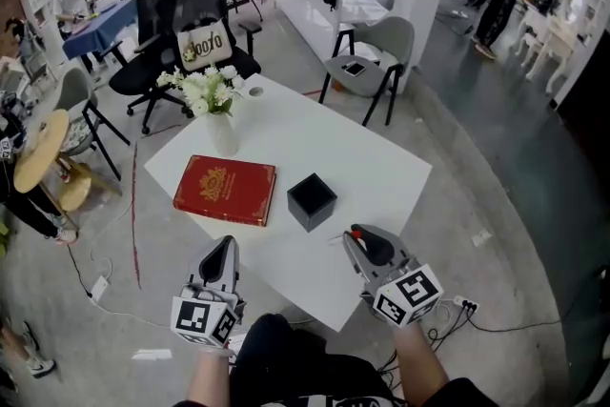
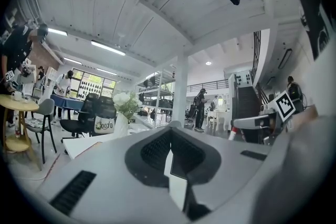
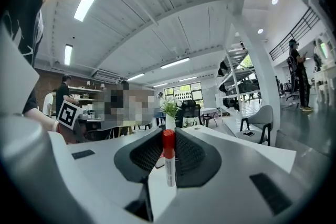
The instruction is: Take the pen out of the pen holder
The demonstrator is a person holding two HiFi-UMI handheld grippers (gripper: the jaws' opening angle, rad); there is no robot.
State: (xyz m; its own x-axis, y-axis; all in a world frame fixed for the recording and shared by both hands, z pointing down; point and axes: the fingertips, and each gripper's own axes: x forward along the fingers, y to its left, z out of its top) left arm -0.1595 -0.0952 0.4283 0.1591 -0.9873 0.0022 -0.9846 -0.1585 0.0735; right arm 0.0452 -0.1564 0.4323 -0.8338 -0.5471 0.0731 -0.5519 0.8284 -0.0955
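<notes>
White table [image 1: 367, 157] fills the middle of the head view, with grey floor all round it and an open office behind. A black office chair [image 1: 181, 24] stands at the far corner and a grey chair [image 1: 376, 57] at the far right side. A vase [image 1: 224, 134] of white flowers [image 1: 210, 89] stands on the far left part of the table. A red book [image 1: 225, 190] lies flat nearer to me. Just right of the book, and apart from it, sits the pen holder [image 1: 312, 201], a small black open box.

My right gripper [image 1: 357, 234] hangs over the near right edge of the table, nearer to me than the pen holder and clear of it. Its jaws are clamped on the pen [image 3: 168, 165]. In the right gripper view the two dark pads press on either side of it, held a little apart by its width. The red cap sits level with the jaw tips and the white barrel runs down below it. So the pen is out of the holder and in my right gripper.

My left gripper [image 1: 227, 245] is at the near left edge of the table, below the book. In the left gripper view its jaws meet at the tips and nothing is between them; only a sliver of white table shows through lower down.
</notes>
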